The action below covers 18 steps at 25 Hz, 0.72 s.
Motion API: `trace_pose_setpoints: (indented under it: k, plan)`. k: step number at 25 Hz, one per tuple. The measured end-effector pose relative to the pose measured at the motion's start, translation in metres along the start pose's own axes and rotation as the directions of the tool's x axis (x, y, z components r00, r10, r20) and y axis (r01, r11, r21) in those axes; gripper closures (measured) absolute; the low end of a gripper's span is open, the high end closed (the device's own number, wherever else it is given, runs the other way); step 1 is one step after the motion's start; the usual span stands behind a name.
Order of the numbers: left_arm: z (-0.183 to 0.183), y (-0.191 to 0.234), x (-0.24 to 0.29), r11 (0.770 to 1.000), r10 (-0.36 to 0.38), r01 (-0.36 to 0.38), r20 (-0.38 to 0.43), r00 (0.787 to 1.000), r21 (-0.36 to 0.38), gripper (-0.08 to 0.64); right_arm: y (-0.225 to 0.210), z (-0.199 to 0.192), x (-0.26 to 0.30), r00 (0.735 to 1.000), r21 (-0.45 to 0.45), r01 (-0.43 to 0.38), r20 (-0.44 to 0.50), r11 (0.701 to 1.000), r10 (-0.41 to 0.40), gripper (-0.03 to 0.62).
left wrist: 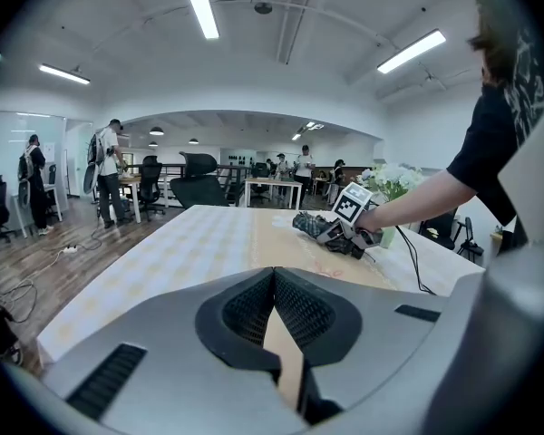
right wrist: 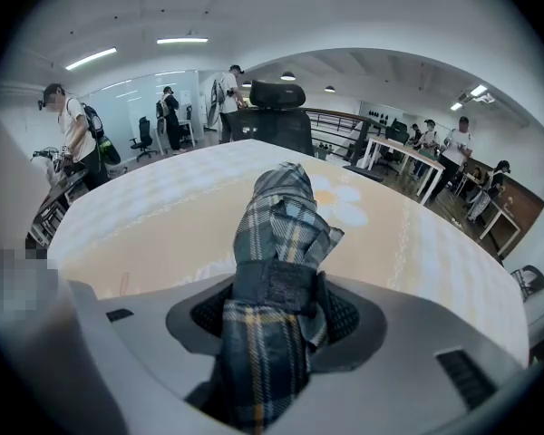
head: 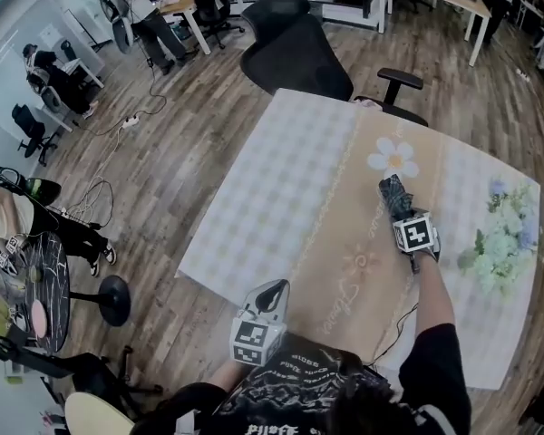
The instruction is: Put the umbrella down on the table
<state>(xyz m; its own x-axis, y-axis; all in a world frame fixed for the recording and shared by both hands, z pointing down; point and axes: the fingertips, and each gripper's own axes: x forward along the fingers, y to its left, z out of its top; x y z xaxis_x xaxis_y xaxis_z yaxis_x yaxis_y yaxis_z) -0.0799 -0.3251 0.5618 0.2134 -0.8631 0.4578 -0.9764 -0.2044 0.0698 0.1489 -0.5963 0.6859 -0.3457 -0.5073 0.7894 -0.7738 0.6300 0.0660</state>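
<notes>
Right gripper view: gripping folded umbrella with right gripper, low over table at 3 o'clock. Pending: touchdown, release. Holding left gripper closed, empty.

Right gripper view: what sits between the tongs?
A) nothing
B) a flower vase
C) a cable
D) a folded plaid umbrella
D: in the right gripper view the plaid umbrella, folded, runs straight through the tongs of the right gripper, which are closed on it above the table.
</notes>
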Motion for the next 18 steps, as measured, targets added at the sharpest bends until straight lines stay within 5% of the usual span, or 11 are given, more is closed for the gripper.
trace_pose_setpoints:
  k: [7, 18]
  plan:
    - [-0.005, 0.008, 0.003, 0.999, 0.024, -0.025, -0.018, 1.000, -0.039, 0.540, 0.007, -0.006, 0.017, 0.998, -0.055, 0.004, -0.060, 0.998, -0.007, 0.370]
    - [-0.009, 0.011, -0.004, 0.997, 0.029, -0.030, -0.014, 0.999, -0.073, 0.540, 0.007, -0.010, 0.016, 0.996, 0.007, 0.002, -0.085, 1.000, -0.002, 0.319]
